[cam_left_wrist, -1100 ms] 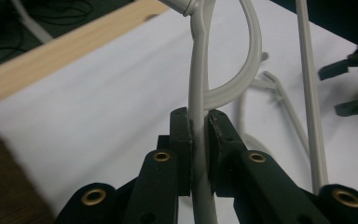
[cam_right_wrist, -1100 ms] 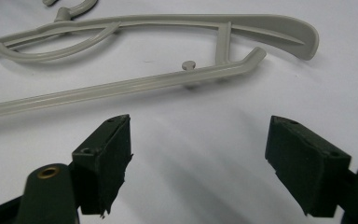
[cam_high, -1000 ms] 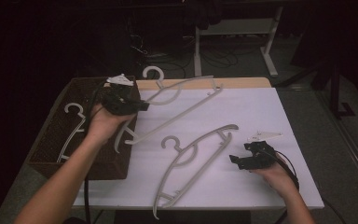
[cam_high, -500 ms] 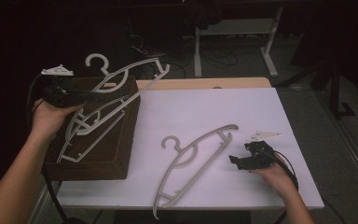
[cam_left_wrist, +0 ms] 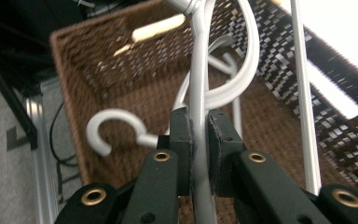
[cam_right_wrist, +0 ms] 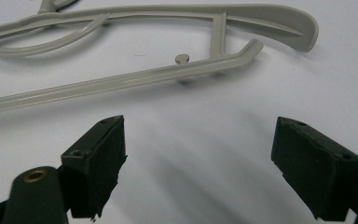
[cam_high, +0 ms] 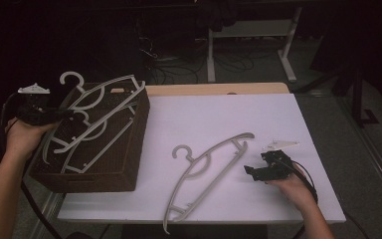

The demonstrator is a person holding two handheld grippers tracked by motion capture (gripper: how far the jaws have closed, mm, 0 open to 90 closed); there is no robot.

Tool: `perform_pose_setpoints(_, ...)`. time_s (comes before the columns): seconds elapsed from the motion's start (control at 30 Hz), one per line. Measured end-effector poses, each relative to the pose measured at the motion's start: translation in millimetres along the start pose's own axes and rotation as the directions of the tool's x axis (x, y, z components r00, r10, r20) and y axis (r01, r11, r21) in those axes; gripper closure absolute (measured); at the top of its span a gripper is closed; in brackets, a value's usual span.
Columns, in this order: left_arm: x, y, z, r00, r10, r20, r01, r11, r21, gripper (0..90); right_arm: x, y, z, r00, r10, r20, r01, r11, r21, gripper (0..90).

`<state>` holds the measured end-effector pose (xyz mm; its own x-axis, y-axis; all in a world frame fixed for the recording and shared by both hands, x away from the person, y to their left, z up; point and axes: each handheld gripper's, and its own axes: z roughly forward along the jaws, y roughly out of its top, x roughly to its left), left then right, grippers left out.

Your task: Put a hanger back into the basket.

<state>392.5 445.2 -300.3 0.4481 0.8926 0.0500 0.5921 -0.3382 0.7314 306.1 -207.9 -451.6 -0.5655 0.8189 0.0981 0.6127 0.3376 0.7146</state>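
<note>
My left gripper is shut on the bar of a white hanger, which it holds tilted over the brown wicker basket. In the left gripper view the pads pinch that hanger above the basket. Another white hanger lies inside, its hook just below the jaws. A grey hanger lies flat on the white table. Just right of its lower arm, my right gripper rests open. Its jaws stand wide apart, short of the hanger's end, with nothing between them.
The basket stands at the table's left edge. A wooden strip runs along the far edge. Beyond it are a metal stand and cables on the dark floor. White tabletop lies bare between basket and grey hanger.
My left hand has carried the white hanger leftward from the table's top to over the basket, then lowered it toward the basket. The right hand and grey hanger have stayed put.
</note>
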Motion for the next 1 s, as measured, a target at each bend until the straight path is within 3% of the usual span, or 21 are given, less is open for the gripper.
perform_pose_setpoints(0.17,7.5,-12.2,9.1,0.9998,-0.017,-0.008,0.017,0.9997,0.020,82.2,-0.3,-0.3,0.7,1.0000,0.000,0.002,0.000,1.000,0.003,17.1)
perform_pose_setpoints(0.37,11.1,-21.5,19.5,0.9981,-0.060,0.012,0.059,0.9976,0.035,82.1,-0.4,-0.5,0.9,1.0000,-0.001,0.004,0.001,1.000,0.005,17.2)
perform_pose_setpoints(0.5,15.5,-24.3,20.2,0.9974,-0.070,-0.017,0.070,0.9965,0.045,82.3,-0.3,-0.8,0.2,1.0000,0.001,0.005,-0.001,1.000,0.005,17.2)
perform_pose_setpoints(0.7,13.0,-31.8,30.3,0.9964,-0.084,0.007,0.083,0.9939,0.072,81.0,-0.5,-0.4,0.9,1.0000,-0.004,0.004,0.004,1.000,0.006,17.2)
perform_pose_setpoints(0.77,13.3,-31.8,29.4,0.9952,-0.098,0.003,0.097,0.9939,0.052,62.7,-0.6,-0.1,0.8,1.0000,-0.005,0.005,0.005,1.000,0.007,17.2)
perform_pose_setpoints(0.97,9.1,-26.0,22.4,0.9934,-0.107,0.042,0.107,0.9943,0.008,56.2,-0.2,0.2,1.4,0.9999,-0.010,0.005,0.010,1.000,0.007,17.2)
perform_pose_setpoints(1.0,7.4,-25.1,22.1,0.9934,-0.103,0.051,0.103,0.9947,0.004,50.7,0.1,0.2,1.2,0.9999,-0.011,0.004,0.011,1.000,0.006,17.1)
